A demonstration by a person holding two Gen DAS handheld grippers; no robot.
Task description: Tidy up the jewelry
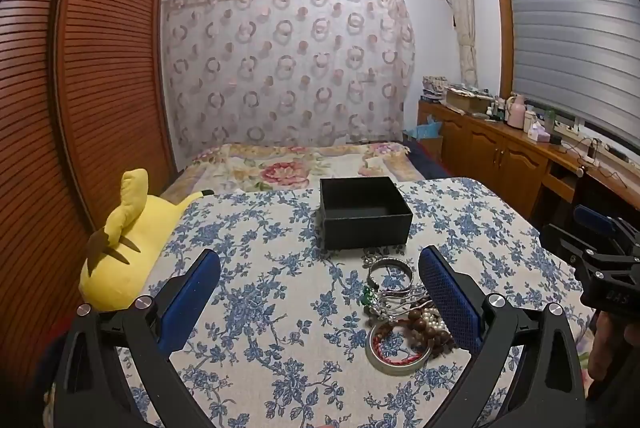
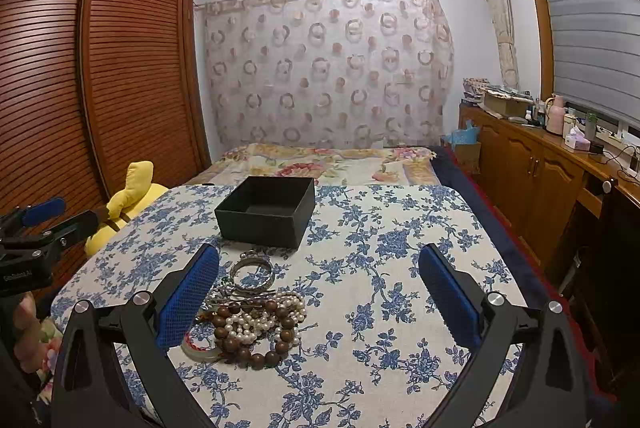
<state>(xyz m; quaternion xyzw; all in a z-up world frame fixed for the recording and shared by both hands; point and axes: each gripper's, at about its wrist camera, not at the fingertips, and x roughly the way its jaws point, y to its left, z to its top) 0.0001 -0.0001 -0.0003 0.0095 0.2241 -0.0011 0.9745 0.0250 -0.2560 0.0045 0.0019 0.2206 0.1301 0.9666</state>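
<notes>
A floral tablecloth (image 2: 400, 228) is carrying a tangled jewelry pile (image 2: 252, 320) at six o'clock of the empty black box (image 2: 266, 212). Both the left gripper (image 1: 320, 304) and right gripper (image 2: 320, 304) are hanging spread, empty. The slippery, light strands are probably best pinched at the stiff silver bangle (image 2: 252, 270).

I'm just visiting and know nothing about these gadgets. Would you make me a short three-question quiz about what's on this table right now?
1. True or false: the black box already holds some jewelry.
2. Multiple choice: the jewelry pile lies (A) inside the box, (B) on the floral cloth in front of the box, (C) on the yellow plush toy.
3. Fill in: both the left hand-held gripper and the right hand-held gripper have their jaws ____.

Key
1. False: as far as its inside shows, the box looks empty.
2. B.
3. Open, with nothing gripped.
</notes>
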